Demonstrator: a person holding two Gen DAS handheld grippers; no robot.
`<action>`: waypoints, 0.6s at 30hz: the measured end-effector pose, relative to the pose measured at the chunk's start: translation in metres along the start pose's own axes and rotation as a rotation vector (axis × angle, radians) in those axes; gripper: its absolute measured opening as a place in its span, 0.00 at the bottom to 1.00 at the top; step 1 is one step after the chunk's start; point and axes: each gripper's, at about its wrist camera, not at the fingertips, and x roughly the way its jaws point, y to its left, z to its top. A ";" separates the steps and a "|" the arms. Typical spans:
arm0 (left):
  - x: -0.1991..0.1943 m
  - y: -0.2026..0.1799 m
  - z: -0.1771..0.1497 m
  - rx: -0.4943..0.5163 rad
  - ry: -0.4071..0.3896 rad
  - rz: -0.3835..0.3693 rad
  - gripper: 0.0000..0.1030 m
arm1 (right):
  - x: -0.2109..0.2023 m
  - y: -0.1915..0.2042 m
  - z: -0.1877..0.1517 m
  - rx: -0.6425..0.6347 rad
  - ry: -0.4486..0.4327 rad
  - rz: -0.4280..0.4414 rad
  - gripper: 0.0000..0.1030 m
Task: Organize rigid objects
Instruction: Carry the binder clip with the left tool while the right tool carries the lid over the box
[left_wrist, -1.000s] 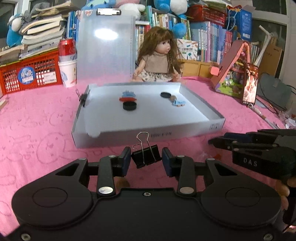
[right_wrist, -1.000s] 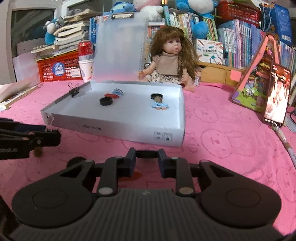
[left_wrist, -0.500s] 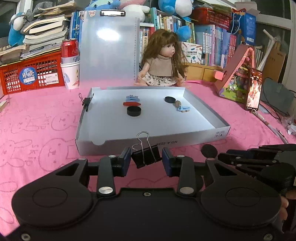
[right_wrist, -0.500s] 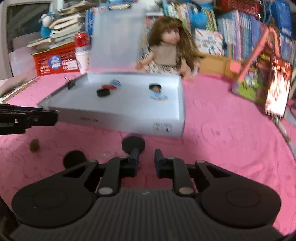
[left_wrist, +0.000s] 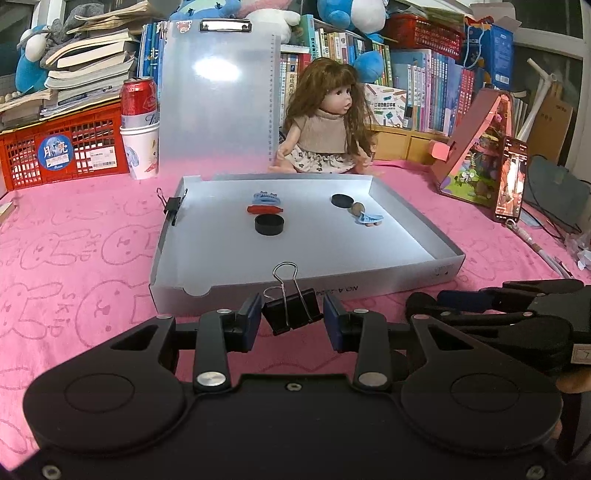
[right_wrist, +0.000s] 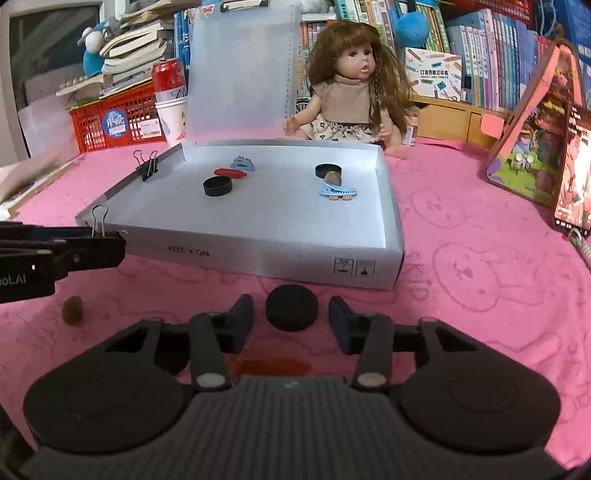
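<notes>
Two grippers are working low over the pink cloth, just short of the white tray's near wall. The left gripper is clenching a black binder clip, its wire loops standing up level with that wall's rim. The right gripper is bracketing a black round cap lying on the cloth; its jaws have just been opening, pads clear of the cap on both sides. Bare cloth is lying open to the right. A small brown lump is sitting alone on the cloth, left of the right gripper.
</notes>
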 end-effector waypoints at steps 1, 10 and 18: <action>0.001 0.001 0.001 -0.002 0.001 0.000 0.34 | 0.000 0.000 0.000 0.004 0.001 0.004 0.34; 0.012 0.009 0.017 -0.033 0.003 -0.007 0.34 | -0.019 0.006 0.011 -0.041 -0.053 0.018 0.34; 0.031 0.017 0.043 -0.061 0.008 -0.016 0.34 | -0.015 -0.002 0.044 -0.026 -0.092 -0.003 0.34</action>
